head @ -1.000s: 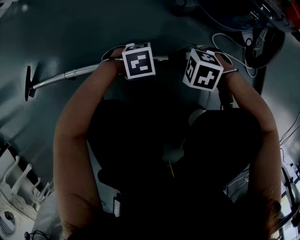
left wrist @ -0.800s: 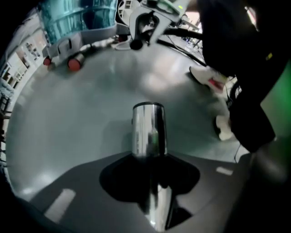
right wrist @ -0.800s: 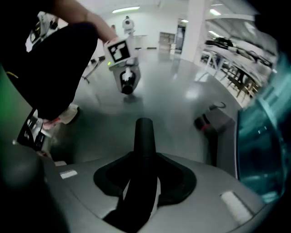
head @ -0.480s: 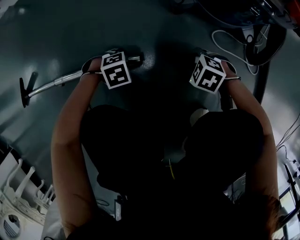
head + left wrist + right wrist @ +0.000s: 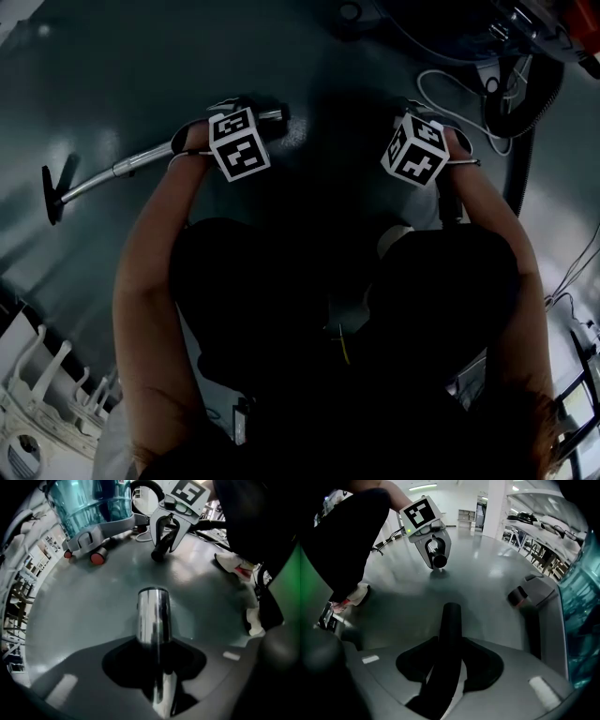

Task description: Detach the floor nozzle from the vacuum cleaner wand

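The chrome wand [image 5: 122, 167] lies across the dark floor, with the black floor nozzle [image 5: 52, 192] on its far left end. My left gripper [image 5: 239, 127] is shut on the wand's other end, and the chrome tube [image 5: 152, 616] runs up between the jaws of that gripper [image 5: 154, 637]. My right gripper [image 5: 417, 127] is shut on a black hose pipe [image 5: 450, 630], which passes between its jaws [image 5: 450, 646]. The two pipe ends are apart. Each gripper shows in the other's view, the right gripper [image 5: 169, 527] and the left gripper [image 5: 433, 545].
The vacuum's teal canister [image 5: 89, 508] on red wheels stands behind the right gripper, also seen as the canister [image 5: 581, 588]. A white cable [image 5: 450, 94] and black hose [image 5: 520, 159] lie at upper right. White racks [image 5: 37, 375] stand at lower left. A shoe [image 5: 234, 564] rests nearby.
The two grippers have moved apart: the left one with the wand has shifted leftward and both have sunk a little toward the floor. The nozzle end has shifted with the wand.
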Motion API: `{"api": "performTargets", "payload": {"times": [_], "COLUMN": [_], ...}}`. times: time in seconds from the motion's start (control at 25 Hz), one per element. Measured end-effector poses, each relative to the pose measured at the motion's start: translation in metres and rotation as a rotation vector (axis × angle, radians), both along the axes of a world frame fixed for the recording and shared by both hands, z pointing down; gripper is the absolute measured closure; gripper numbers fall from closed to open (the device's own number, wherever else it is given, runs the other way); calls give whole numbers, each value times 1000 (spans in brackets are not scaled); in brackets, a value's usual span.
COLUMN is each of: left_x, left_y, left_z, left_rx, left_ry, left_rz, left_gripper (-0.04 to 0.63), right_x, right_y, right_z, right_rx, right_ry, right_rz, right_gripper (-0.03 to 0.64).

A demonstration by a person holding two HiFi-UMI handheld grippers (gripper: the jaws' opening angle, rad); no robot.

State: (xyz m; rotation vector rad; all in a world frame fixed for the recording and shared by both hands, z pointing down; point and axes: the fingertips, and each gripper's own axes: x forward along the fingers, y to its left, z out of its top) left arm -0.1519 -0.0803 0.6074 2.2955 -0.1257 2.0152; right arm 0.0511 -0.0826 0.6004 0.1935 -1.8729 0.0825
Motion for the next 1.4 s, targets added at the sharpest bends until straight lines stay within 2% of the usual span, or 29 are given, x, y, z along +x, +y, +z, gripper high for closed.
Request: {"api": "performTargets", "payload": {"times": [0.16,0.36,0.44,0.52,0.56,0.64,0.68,0.72,0.8,0.96,1.24,1.4], "left_x": [0,0,8,22,29,37,38,38,34,24,27,39], "left_y": [-5,-7,-11,-20,-24,-28,-29,-28,-27,-28,-19,-13], "left_z": [2,3,-2,-14,-20,-29,-31,-32,-33,-41,-52,-68], "left_rx": [15,-13,-2,1,-12,-36,-33,-20,10,32,25,19], "left_ry": [9,13,73,187,239,292,297,294,286,301,321,388], "left_rz": [-6,-17,-48,-126,-170,-217,-215,-205,-189,-220,-221,-235], "left_gripper": [458,452,429,352,288,238,238,239,283,401,452,520], "right_x": [0,0,-1,-4,-7,-14,-16,-16,-13,-5,5,4], "right_y": [-5,-11,-12,-16,-18,-18,-17,-15,-14,-16,-23,-22], "right_z": [-1,-3,-4,-8,-12,-17,-19,-20,-22,-30,-46,-59], "right_rx": [21,25,38,56,59,34,20,12,11,25,36,55], "right_ry": [2,0,-5,-31,-57,-104,-114,-114,-110,-130,-197,-242], "right_rz": [-6,9,14,32,47,66,63,55,45,84,215,262], "right_gripper": [456,454,454,453,444,344,302,295,306,372,430,470]}}
